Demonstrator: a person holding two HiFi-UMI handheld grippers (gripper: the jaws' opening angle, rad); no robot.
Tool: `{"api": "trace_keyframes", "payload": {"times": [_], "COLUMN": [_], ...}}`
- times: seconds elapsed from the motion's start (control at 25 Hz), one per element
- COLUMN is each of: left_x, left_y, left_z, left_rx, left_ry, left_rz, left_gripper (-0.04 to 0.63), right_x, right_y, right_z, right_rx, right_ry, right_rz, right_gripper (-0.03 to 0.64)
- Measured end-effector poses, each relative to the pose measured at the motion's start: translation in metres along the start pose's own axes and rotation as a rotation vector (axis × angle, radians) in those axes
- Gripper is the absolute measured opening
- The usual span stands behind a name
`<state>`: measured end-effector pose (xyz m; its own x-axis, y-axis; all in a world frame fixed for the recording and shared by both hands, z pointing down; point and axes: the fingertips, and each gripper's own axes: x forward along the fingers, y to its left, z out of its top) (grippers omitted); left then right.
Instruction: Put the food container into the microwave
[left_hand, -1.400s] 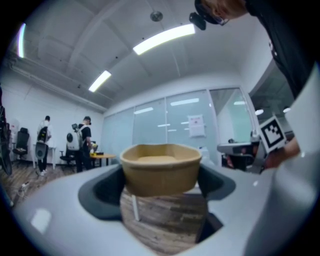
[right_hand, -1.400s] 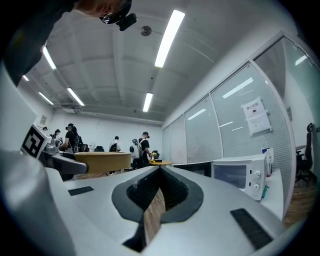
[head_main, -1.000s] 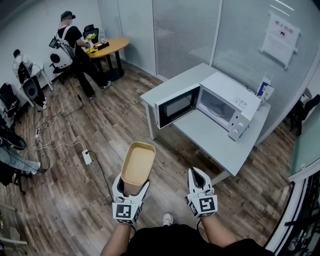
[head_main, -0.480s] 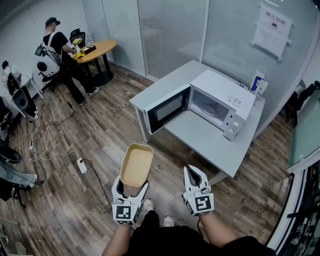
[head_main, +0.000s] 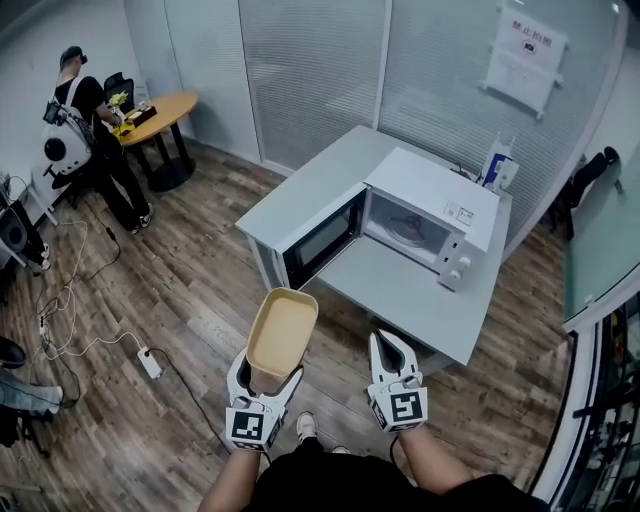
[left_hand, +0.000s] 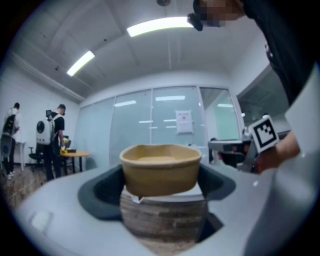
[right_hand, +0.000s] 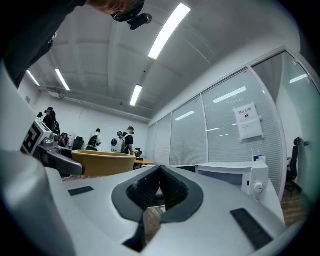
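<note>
One tan, lidless food container (head_main: 281, 335) is in the left gripper (head_main: 268, 373), whose jaws clamp its near end. The container is carried level with its open top up and its far end pointing ahead. This probably keeps anything inside from spilling and lets the free end go in first. It hangs over the wood floor, near the person and well short of the microwave.

One white microwave (head_main: 425, 205) sits on the far part of one grey table (head_main: 405, 290). Its one door (head_main: 318, 238) is swung wide open to the left, so the cavity with its glass turntable is exposed and ready for loading.

Two grippers are in view. The right gripper (head_main: 385, 343) has its jaws pressed together with nothing between them, and it rides beside the left one. It seems to be kept free, perhaps for the door.

One blue-and-white bottle (head_main: 497, 165) stands behind the microwave. One person (head_main: 82, 118) with a backpack stands at a round wooden table (head_main: 165, 103), far left.
</note>
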<state>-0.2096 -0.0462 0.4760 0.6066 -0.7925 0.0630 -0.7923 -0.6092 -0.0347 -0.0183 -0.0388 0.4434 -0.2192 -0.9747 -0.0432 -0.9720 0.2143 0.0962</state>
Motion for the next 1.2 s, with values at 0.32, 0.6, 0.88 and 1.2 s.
{"api": "trace_keyframes", "payload": {"times": [0.32, 0.6, 0.88, 1.2], "left_x": [0.054, 0.094, 0.128, 0.18], "left_y": [0.019, 0.012, -0.005, -0.032], "left_z": [0.001, 0.005, 0.01, 0.004], "left_rx": [0.025, 0.049, 0.046, 0.055], "left_ry": [-0.008, -0.025, -0.042, -0.029], "left_rz": [-0.129, -0.252, -0.334, -0.422], "left_gripper": [0.463, 0.463, 0.463, 0.463], "right_x": [0.043, 0.054, 0.039, 0.033], "right_y": [-0.002, -0.017, -0.046, -0.101], "right_z": [-0.004, -0.009, -0.014, -0.035], "right_rx": [0.016, 0.014, 0.007, 0.025], "right_ry": [0.016, 0.04, 0.071, 0.1], "right_rz": [-0.06, -0.147, -0.251, -0.359], "right_gripper": [0.006, 0.006, 0.006, 0.006]}}
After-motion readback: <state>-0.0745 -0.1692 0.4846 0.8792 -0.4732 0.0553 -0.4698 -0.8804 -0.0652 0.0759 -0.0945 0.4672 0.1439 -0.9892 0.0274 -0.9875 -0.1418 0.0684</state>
